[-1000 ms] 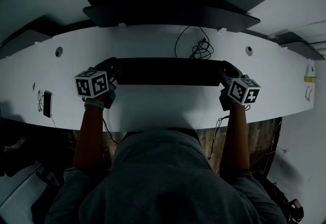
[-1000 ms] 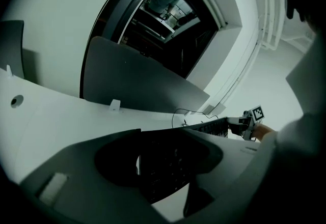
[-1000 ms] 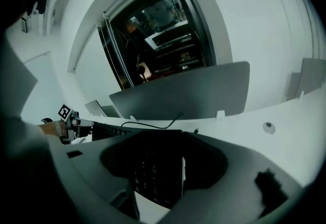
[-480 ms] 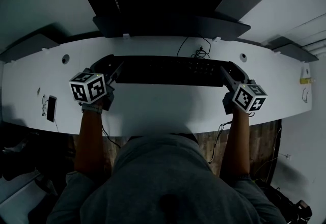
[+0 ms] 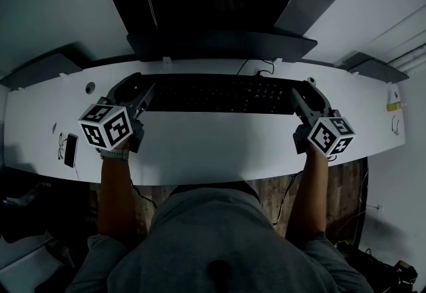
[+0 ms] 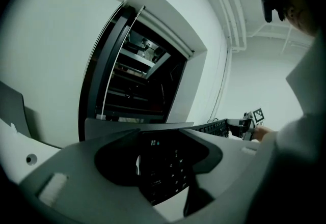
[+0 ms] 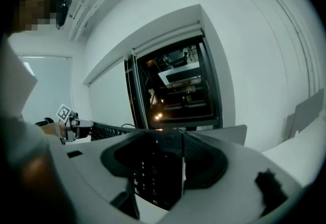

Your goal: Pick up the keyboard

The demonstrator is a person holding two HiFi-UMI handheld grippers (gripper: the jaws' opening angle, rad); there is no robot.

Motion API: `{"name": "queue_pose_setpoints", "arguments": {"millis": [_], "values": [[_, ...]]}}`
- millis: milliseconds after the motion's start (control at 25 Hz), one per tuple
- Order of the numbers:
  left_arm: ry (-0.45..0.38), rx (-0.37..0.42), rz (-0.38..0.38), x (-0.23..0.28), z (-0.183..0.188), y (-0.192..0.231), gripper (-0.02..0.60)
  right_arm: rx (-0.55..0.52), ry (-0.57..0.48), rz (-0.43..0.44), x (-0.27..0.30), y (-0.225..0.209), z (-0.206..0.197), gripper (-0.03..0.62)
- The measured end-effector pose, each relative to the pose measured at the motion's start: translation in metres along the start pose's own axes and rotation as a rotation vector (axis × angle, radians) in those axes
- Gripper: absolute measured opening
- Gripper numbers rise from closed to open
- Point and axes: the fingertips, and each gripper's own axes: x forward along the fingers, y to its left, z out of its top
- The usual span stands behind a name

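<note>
Head view shows the black keyboard [image 5: 219,93] lying crosswise just above the picture's centre, long axis from 9 to 3 o'clock, over the white desk [image 5: 213,145]. Whether it touches the desk cannot be told. The left gripper [image 5: 141,94] meets its 9 o'clock end and the right gripper [image 5: 299,95] its 3 o'clock end. Each gripper's marker cube, the left cube [image 5: 105,126] and the right cube [image 5: 331,135], sits toward 6 o'clock of its jaws. A dark monitor base [image 5: 219,44] stands toward 12 o'clock of the keyboard, and a phone [image 5: 70,150] lies near the desk's 9 o'clock edge. Left gripper view: the left gripper [image 6: 155,159] has its grey jaws closed narrow on the keyboard [image 6: 170,172], whose end with small key legends fills the gap between them. The keyboard runs off toward 3 o'clock, where the right gripper [image 6: 245,125] shows small at the far end. Right gripper view: the right gripper [image 7: 158,167] likewise has its jaws clamped on the keyboard [image 7: 147,177], whose end sits between them. The left gripper [image 7: 75,125] shows far off toward 9 o'clock, and a dark screen [image 7: 173,85] stands toward 12 o'clock.
</note>
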Motion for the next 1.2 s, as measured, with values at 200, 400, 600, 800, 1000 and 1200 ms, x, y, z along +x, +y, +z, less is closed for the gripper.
{"name": "queue_pose_setpoints", "arguments": {"millis": [200, 400, 600, 800, 1000, 1200], "values": [[-0.059, 0.038, 0.010, -0.010, 0.033, -0.018, 0.210, -0.032, -0.066, 0.021, -0.010, 0.001, 0.034, 0.236], [-0.099, 0.071, 0.025, -0.004, 0.072, -0.043, 0.212, -0.054, -0.125, 0.041, -0.019, -0.018, 0.074, 0.236], [-0.144, 0.105, 0.053, -0.018, 0.100, -0.062, 0.212, -0.066, -0.167, 0.076, -0.027, -0.017, 0.102, 0.236], [-0.189, 0.115, 0.060, -0.030, 0.103, -0.065, 0.212, -0.097, -0.206, 0.089, -0.033, -0.008, 0.111, 0.236], [-0.233, 0.141, 0.065, -0.042, 0.114, -0.071, 0.212, -0.120, -0.245, 0.102, -0.040, -0.001, 0.124, 0.236], [-0.262, 0.165, 0.071, -0.039, 0.144, -0.086, 0.212, -0.133, -0.279, 0.113, -0.045, -0.010, 0.154, 0.236]]}}
